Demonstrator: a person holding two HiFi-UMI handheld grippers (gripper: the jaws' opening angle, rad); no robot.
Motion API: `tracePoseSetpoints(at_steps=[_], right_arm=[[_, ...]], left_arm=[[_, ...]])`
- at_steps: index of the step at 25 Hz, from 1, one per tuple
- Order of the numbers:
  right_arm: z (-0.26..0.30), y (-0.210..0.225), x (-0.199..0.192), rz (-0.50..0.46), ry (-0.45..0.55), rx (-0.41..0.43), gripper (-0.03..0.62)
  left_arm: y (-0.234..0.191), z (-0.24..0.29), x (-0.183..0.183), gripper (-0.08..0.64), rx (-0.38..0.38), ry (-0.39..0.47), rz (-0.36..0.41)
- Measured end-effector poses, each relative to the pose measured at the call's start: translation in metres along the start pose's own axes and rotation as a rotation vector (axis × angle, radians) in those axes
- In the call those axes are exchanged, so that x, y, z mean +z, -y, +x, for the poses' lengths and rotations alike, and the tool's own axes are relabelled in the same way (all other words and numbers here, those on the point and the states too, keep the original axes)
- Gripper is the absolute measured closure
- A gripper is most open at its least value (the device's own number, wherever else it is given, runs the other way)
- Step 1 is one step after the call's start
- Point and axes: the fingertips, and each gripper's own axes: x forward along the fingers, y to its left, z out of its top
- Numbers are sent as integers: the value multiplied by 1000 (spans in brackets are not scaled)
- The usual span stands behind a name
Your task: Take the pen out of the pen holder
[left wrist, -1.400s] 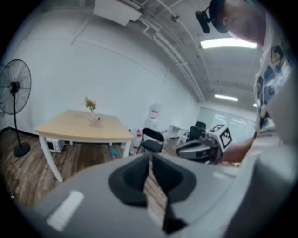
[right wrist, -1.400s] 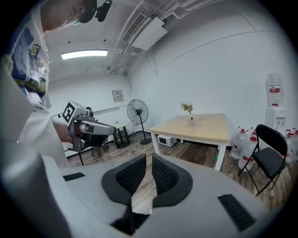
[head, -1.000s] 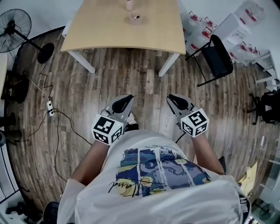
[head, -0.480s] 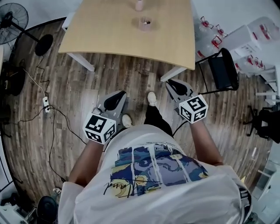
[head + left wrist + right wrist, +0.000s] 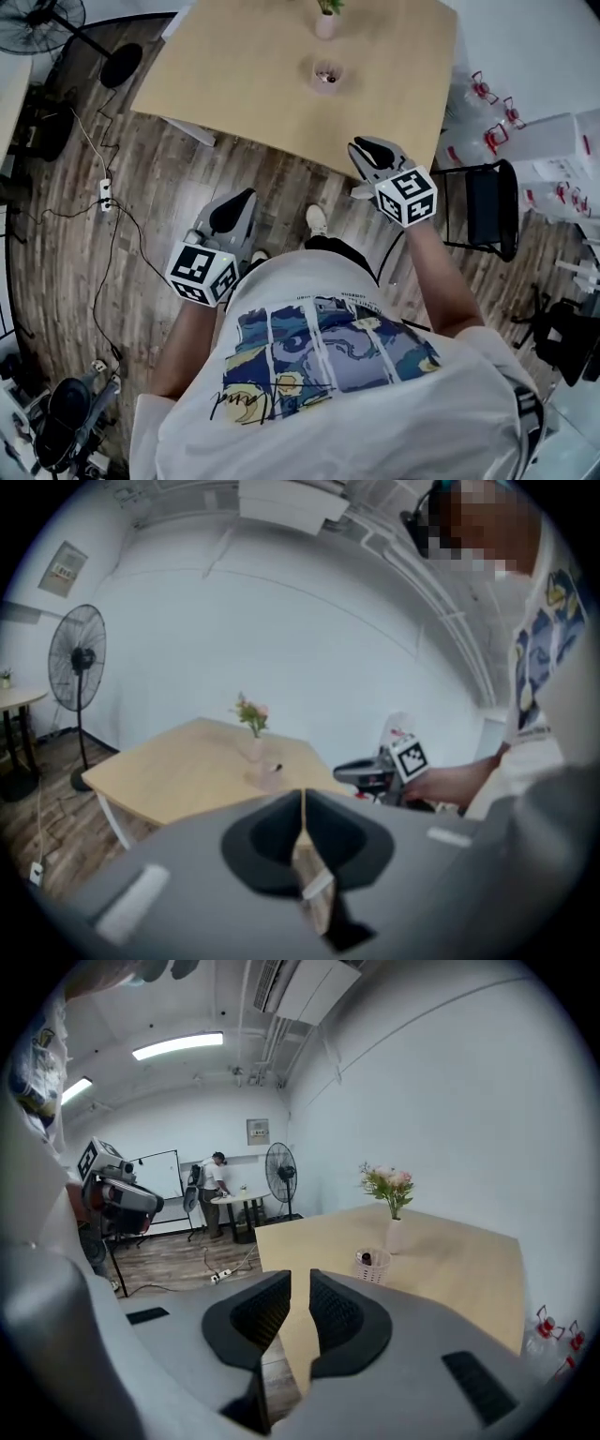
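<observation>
A pale wooden table (image 5: 244, 75) on white legs stands on a dark plank floor (image 5: 141, 244), set against a white wall. Far back on the tabletop, well apart from both grippers, sits the small pink mesh pen holder (image 5: 326, 73), upright, with the dark end of the pen (image 5: 366, 1259) showing just above its rim. Just behind it stands a little pale vase (image 5: 325, 24) of pink flowers. The rest of the tabletop is bare wood. The left gripper (image 5: 246, 195) hangs over the floor short of the table's near edge, its jaws pressed together with nothing between them. The right gripper (image 5: 361, 145) is further forward, at the table's near edge by the right-hand corner. Its jaws stand a narrow gap apart and are opening, with nothing between them. A black standing fan (image 5: 56, 11) is off to the left of the table, and a white power strip (image 5: 106, 195) with trailing cables lies on the floor on that side. To the right are a black chair (image 5: 492, 208) and clear jugs (image 5: 487, 94) with red handles along the wall. In the right gripper view the room runs back under ceiling strip lights (image 5: 178, 1046) to a whiteboard (image 5: 159, 1174) and a round table (image 5: 239, 1199), where another person (image 5: 214, 1185) stands.
</observation>
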Motion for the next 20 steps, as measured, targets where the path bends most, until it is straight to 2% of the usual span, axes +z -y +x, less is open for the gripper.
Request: tracePoseSetpoints(at_steps=[5,10,16,20], right_arm=[[40,54,4,-64,-21,55,518],[78,86,5,-214,-52,89,505],[120,111,5,-354,-104,134,494],[144,119,3,-518,-143,163,485]], left_arm=[[1,39,20,545,63,20,-17],[-7,46,28,545,156,49,-60],[-22,45,28,545,249,33,-105],[-33,45,31,545,298,43,-119]])
